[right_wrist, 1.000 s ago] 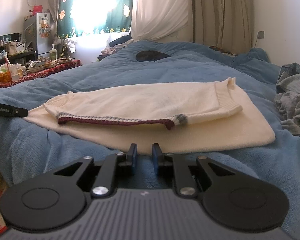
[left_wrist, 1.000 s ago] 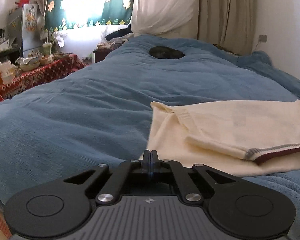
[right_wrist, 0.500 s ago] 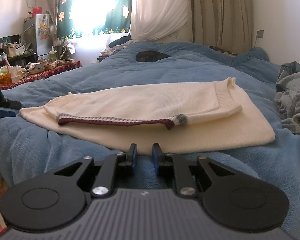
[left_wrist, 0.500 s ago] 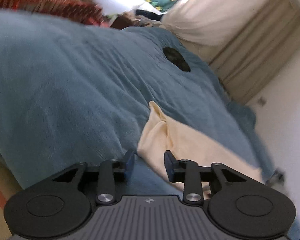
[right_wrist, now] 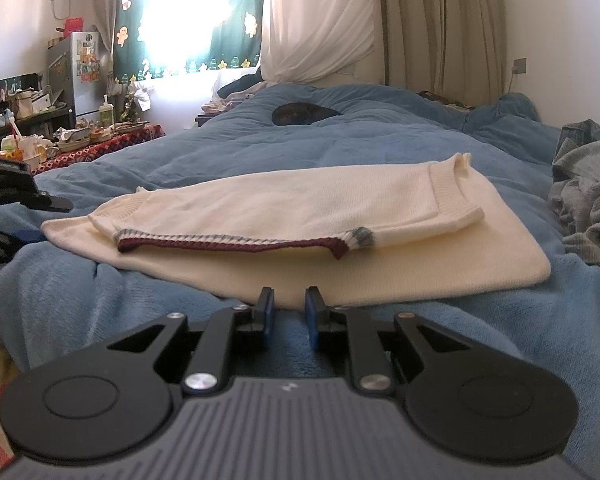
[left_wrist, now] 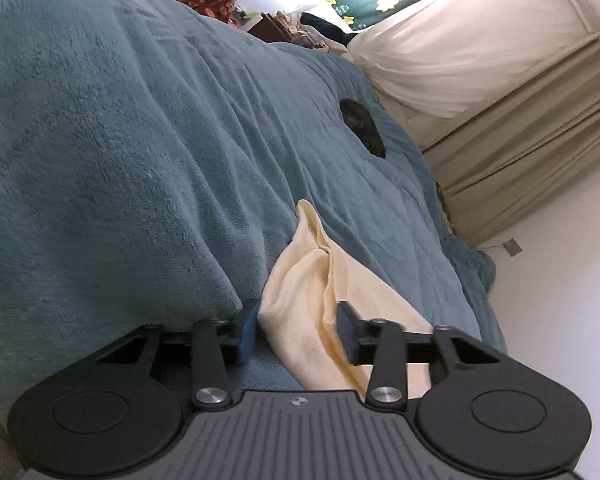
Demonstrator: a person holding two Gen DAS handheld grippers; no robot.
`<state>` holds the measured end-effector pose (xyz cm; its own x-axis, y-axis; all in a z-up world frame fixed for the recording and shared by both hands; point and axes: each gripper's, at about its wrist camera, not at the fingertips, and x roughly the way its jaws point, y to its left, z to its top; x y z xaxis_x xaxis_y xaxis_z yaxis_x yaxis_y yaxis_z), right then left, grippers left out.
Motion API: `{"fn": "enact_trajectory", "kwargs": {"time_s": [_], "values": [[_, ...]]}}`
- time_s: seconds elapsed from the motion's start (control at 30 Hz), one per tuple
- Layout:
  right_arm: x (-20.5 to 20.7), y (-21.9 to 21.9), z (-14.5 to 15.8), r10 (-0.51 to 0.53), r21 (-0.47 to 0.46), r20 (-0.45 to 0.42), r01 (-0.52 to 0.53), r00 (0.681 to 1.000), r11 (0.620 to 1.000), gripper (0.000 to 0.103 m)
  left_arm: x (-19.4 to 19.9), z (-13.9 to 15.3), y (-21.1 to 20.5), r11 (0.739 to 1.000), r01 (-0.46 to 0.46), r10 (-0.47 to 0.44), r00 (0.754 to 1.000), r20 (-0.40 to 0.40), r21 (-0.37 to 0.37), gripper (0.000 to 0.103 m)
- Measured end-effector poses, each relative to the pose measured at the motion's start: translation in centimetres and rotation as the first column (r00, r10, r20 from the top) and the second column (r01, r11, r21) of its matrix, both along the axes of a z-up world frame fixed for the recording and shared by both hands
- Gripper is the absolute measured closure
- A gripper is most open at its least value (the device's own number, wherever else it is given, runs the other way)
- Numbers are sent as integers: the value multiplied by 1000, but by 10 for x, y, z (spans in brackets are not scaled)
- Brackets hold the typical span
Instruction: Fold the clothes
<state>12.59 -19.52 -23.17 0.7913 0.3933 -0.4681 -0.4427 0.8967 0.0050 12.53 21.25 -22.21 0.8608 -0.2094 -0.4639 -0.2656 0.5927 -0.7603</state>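
A cream knitted sweater (right_wrist: 300, 216) lies partly folded on the blue blanket (right_wrist: 340, 148), its maroon-and-grey hem (right_wrist: 236, 242) turned over on top. In the left wrist view my left gripper (left_wrist: 296, 332) is open and rolled to one side, and the sweater's left corner (left_wrist: 300, 300) lies between its two blue pads without being pinched. The same gripper shows at the left edge of the right wrist view (right_wrist: 16, 200). Just short of the sweater's near edge, my right gripper (right_wrist: 289, 314) stands open by a narrow gap over the blanket, holding nothing.
A heap of grey and denim clothes (right_wrist: 584, 200) lies on the bed at the right. A dark round object (right_wrist: 300, 114) rests far up the bed. A cluttered side table (right_wrist: 80, 144) and a fridge (right_wrist: 76, 76) stand to the left; curtains (right_wrist: 440, 20) hang behind.
My left gripper has gone from shut to open, rolled sideways and closed in on the sweater's left corner, which now sits between its pads. The right gripper has stayed still.
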Motion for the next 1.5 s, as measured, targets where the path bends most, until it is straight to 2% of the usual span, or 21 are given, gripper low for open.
{"fn": "enact_trajectory", "kwargs": {"time_s": [0.03, 0.07, 0.1, 0.2, 0.3, 0.4, 0.43, 0.5, 0.57, 0.63, 0.7, 0.8, 0.87, 0.97, 1.1, 1.3, 1.33, 1.37, 1.4, 1.43, 1.5], "values": [[0, 0, 0, 0, 0, 0, 0, 1000, 1000, 85, 0, 0, 0, 1000, 1, -1, 1000, 0, -12, 90], [0, 0, 0, 0, 1, 0, 0, 1000, 1000, 85, 0, -1, -1, 1000, 2, -2, 1000, -1, -23, 97], [0, 0, 0, -1, 2, -1, 1, 1000, 1000, 84, 3, 0, 3, 1000, 2, -2, 1000, 2, -26, 95], [0, 0, 0, 0, 0, 0, 0, 1000, 1000, 84, -3, 9, -5, 999, -11, 10, 999, 35, 39, 95], [0, -1, 0, 0, 1, 0, 0, 1000, 1000, 84, -1, 21, -21, 987, 12, -24, 997, 67, 163, 95], [0, 0, 0, 1, 2, -1, -1, 1000, 1000, 84, 7, 11, -22, 991, 18, -24, 999, 41, 130, 86], [0, 0, 1, 1, 3, -1, -1, 1000, 1000, 84, 9, 9, -22, 992, 9, -13, 999, 29, 129, 88], [-1, -1, 2, 1, 4, -1, -1, 1000, 1000, 84, 12, 7, -22, 990, -3, 2, 1000, 11, 143, 97], [-2, -2, 3, 0, 6, -1, 0, 1000, 1000, 84, 13, 12, -25, 988, -2, 0, 1000, 15, 154, 97], [-2, -5, 4, -4, 19, -6, 4, 1000, 1000, 84, 16, 24, -33, 979, 26, -35, 999, 41, 203, 96], [-2, -9, 6, -12, 39, -10, 12, 1000, 999, 84, 18, 40, -45, 960, 63, -90, 992, 89, 272, 96], [-9, -19, 12, -43, 68, 21, 41, 999, 997, 83, 21, 68, -76, 910, 122, -195, 969, 151, 396, 96], [-13, -28, 17, -71, 67, 51, 67, 996, 995, 83, 23, 83, -99, 872, 160, -270, 945, 183, 462, 96], [-15, -43, 22, -112, 94, 58, 107, 992, 990, 83, 29, 93, -138, 819, 232, -382, 903, 198, 524, 96], [-17, -60, 26, -153, 116, 60, 145, 986, 983, 83, 42, 83, -186, 758, 345, -499, 853, 152, 554, 96], [-20, -66, 31, -155, 125, 56, 147, 986, 981, 83, 55, 45, -229, 677, 462, -578, 816, 24, 573, 93], [-21, -66, 32, -151, 128, 57, 142, 987, 981, 83, 57, 38, -236, 662, 481, -589, 808, 2, 575, 89], [-21, -66, 33, -148, 130, 56, 139, 987, 982, 82, 54, 40, -233, 674, 481, -592, 805, 22, 561, 84], [-21, -66, 33, -145, 133, 54, 137, 988, 982, 82, 51, 42, -228, 685, 487, -601, 798, 42, 542, 74], [-20, -66, 34, -144, 136, 51, 136, 988, 981, 82, 46, 46, -224, 688, 485, -606, 793, 59, 539, 70], [-17, -65, 35, -139, 144, 46, 131, 989, 981, 82, 36, 54, -214, 694, 481, -615, 783, 93, 536, 70]]}}
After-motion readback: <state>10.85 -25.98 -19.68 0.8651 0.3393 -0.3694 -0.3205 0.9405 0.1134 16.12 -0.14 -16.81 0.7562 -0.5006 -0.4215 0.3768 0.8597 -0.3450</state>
